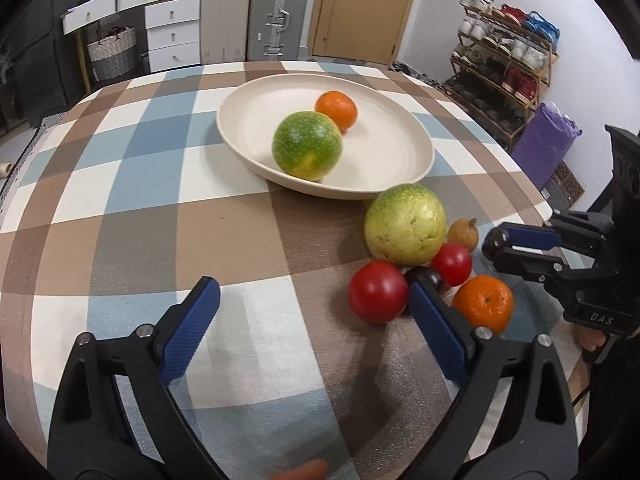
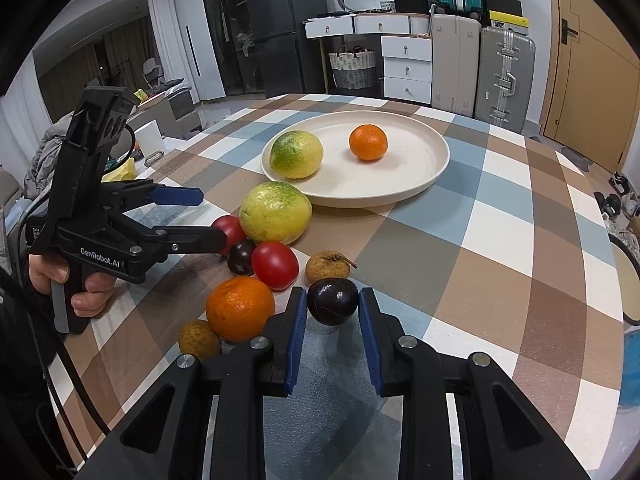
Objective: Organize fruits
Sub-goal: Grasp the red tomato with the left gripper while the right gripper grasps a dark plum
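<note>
A cream plate (image 1: 384,148) (image 2: 408,168) holds a green citrus (image 1: 307,145) (image 2: 296,154) and an orange (image 1: 336,110) (image 2: 368,142). In front of it, loose on the cloth, lie a big yellow-green citrus (image 2: 275,212), two red tomatoes (image 2: 275,265) (image 1: 378,292), an orange (image 2: 240,308), a dark plum (image 2: 241,256) and small brown fruits (image 2: 329,268). My right gripper (image 2: 333,312) (image 1: 496,246) is shut on another dark plum (image 2: 332,300) at its fingertips. My left gripper (image 1: 316,300) (image 2: 210,218) is open with nothing between its jaws, and its right finger (image 1: 432,320) is beside a tomato.
The table wears a checked cloth (image 1: 160,184) and its edge curves away on the right (image 2: 612,264). A hand (image 2: 80,288) holds the left gripper's handle. Behind the table are suitcases (image 2: 506,76), white drawers (image 2: 406,66) and a shoe rack (image 1: 504,64).
</note>
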`<move>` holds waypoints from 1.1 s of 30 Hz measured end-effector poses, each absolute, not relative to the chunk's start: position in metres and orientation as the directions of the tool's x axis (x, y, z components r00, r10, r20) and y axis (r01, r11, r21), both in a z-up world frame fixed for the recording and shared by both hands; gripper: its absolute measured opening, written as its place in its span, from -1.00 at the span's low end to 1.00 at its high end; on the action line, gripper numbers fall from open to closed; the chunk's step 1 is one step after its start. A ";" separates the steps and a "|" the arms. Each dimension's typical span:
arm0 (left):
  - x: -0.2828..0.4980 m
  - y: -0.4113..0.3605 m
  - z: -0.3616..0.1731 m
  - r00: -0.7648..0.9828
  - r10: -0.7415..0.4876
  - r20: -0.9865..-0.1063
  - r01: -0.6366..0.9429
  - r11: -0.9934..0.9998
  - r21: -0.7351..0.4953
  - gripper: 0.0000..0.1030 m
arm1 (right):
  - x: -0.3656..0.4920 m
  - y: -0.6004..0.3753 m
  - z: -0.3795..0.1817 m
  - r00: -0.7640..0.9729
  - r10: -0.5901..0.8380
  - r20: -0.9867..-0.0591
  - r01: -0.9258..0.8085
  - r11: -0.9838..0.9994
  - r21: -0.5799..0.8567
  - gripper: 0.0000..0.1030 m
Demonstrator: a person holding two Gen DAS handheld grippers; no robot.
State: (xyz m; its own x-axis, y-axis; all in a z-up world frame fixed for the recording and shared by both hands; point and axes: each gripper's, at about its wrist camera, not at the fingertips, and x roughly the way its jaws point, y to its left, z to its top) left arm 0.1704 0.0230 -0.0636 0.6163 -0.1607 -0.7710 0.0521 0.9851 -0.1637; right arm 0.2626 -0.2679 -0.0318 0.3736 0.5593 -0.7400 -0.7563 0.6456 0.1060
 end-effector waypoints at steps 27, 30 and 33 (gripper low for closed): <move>0.153 0.022 -0.045 0.669 -0.306 -0.678 0.161 0.949 -0.269 -0.45 | 0.264 -0.270 -0.029 0.393 0.575 -0.717 -0.750 0.652 0.111 -0.47; 0.149 0.024 -0.039 0.696 -0.288 -0.657 0.153 0.954 -0.256 -0.45 | 0.264 -0.271 -0.026 0.403 0.585 -0.704 -0.748 0.654 0.115 -0.47; 0.145 0.026 -0.032 0.730 -0.260 -0.632 0.139 0.962 -0.236 -0.45 | 0.264 -0.272 -0.023 0.417 0.595 -0.687 -0.744 0.658 0.118 -0.47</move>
